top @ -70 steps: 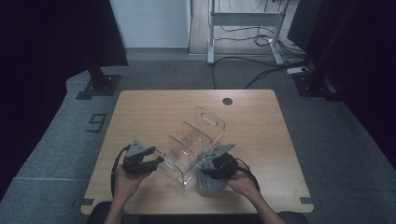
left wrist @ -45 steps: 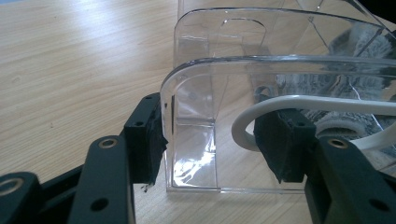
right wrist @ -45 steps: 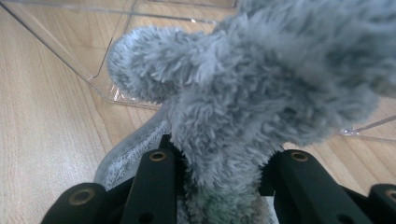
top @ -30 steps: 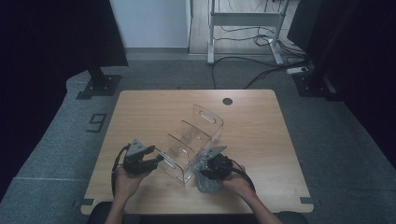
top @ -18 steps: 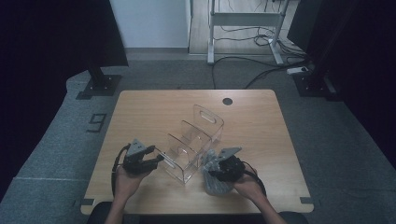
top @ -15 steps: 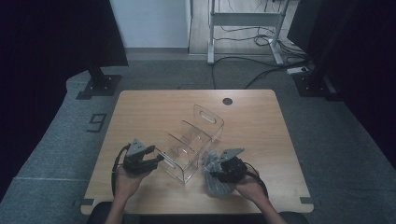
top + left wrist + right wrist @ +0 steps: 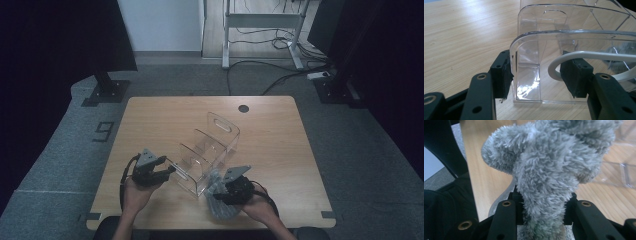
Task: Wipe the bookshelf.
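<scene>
A clear acrylic organizer point(image 7: 223, 123) with several compartments stands slantwise in the middle of the wooden table point(image 7: 290, 150). My left gripper point(image 7: 169, 171) is at its near end. In the left gripper view point(image 7: 539, 75) one pad presses the outer corner of the end wall point(image 7: 529, 50) and the other sits at the handle slot, so it is shut on that wall. My right gripper point(image 7: 222, 192) hovers by the organizer's near right corner, shut on a fluffy grey cloth point(image 7: 216, 202). In the right gripper view point(image 7: 544, 205) the cloth point(image 7: 549, 165) bulges up above the jaws.
A dark round cable hole point(image 7: 243, 108) sits near the table's far edge. The near table edge lies just behind both hands. Dark stands point(image 7: 107, 90) and cables point(image 7: 280, 75) are on the carpet beyond the table.
My right gripper has drawn the grey cloth away from the organizer's side, toward the near table edge and slightly up. The left gripper and the organizer have stayed put.
</scene>
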Action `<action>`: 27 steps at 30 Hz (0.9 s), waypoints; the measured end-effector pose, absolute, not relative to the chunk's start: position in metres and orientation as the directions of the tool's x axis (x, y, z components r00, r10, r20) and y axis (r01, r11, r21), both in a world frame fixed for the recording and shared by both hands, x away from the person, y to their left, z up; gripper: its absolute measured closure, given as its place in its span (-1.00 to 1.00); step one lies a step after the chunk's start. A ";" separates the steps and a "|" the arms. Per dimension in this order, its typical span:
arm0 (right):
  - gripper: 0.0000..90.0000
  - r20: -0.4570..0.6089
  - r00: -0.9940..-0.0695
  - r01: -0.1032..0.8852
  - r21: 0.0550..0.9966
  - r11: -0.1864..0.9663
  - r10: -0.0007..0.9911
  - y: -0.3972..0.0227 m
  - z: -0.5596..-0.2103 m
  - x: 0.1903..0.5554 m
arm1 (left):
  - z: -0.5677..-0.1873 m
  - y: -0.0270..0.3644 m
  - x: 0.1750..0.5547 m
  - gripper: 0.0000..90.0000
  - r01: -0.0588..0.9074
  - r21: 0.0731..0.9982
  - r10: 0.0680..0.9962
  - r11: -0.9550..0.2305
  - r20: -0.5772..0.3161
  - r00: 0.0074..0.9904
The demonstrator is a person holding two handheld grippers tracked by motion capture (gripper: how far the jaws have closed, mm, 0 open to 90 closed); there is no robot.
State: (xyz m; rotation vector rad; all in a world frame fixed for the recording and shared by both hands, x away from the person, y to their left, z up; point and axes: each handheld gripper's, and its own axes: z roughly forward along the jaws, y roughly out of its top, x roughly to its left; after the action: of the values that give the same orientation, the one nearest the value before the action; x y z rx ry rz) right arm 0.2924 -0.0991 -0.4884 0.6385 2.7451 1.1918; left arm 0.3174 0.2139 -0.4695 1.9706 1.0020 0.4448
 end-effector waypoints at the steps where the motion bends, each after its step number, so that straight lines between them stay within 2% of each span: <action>1: 0.46 0.091 -0.913 0.337 0.716 0.612 0.397 -0.095 -0.489 0.292 | -0.469 0.213 0.317 -0.02 0.480 0.820 0.787 -0.311 -0.061 0.614; 7: 0.45 0.082 -0.931 0.302 0.719 0.626 0.355 -0.067 -0.491 0.287 | -0.468 0.210 0.316 -0.02 0.489 0.814 0.792 -0.315 -0.059 0.608; 17: 0.50 0.015 -0.924 0.278 0.715 0.641 0.383 -0.052 -0.494 0.286 | -0.468 0.208 0.316 -0.02 0.502 0.806 0.806 -0.313 -0.055 0.590; 27: 0.53 -0.016 -0.922 0.275 0.677 0.683 0.387 -0.041 -0.514 0.289 | -0.468 0.208 0.317 -0.02 0.503 0.807 0.810 -0.309 -0.053 0.584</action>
State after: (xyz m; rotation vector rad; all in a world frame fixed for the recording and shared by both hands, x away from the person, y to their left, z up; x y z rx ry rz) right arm 0.2895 -0.0410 -0.5138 0.5427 2.7353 1.0611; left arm 0.3170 0.2079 -0.4678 1.9794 1.0469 0.4656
